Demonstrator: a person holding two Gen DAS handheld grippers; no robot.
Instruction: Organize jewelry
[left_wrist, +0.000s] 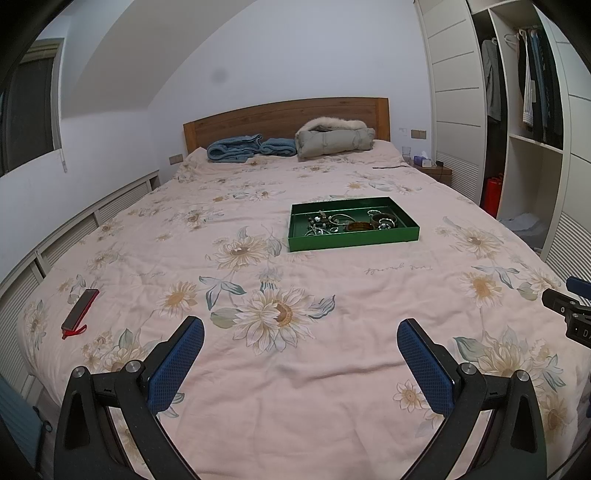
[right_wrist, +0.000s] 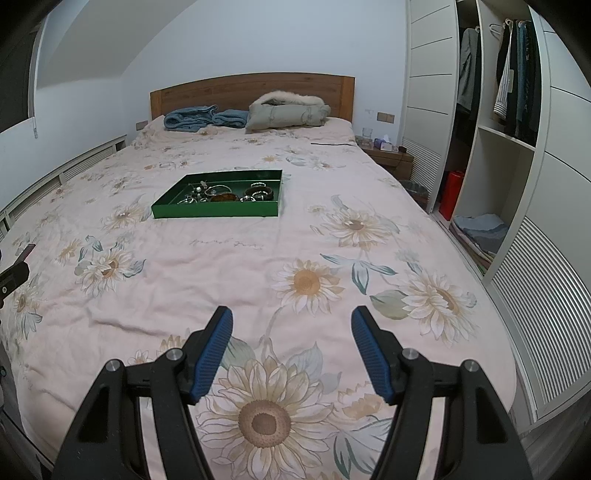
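A green tray (left_wrist: 352, 236) of jewelry (left_wrist: 347, 221) sits near the middle of a bed (left_wrist: 295, 369) covered in a pink sunflower-print quilt, well apart from both tools. The left gripper (left_wrist: 300, 334) and right gripper (right_wrist: 291, 325) hover over the foot of the bed, jaws spread wide with nothing between their blue pads. Bangles, rings and chains lie jumbled inside the tray. A dark, flat case with a red strap (left_wrist: 79, 309) rests near the bed's left edge.

I see a wide bed with a pink sunflower-print quilt (left_wrist: 295, 369), brown wooden headboard (left_wrist: 284, 118), pale bare wall (left_wrist: 295, 55), open white wardrobe (right_wrist: 498, 166)
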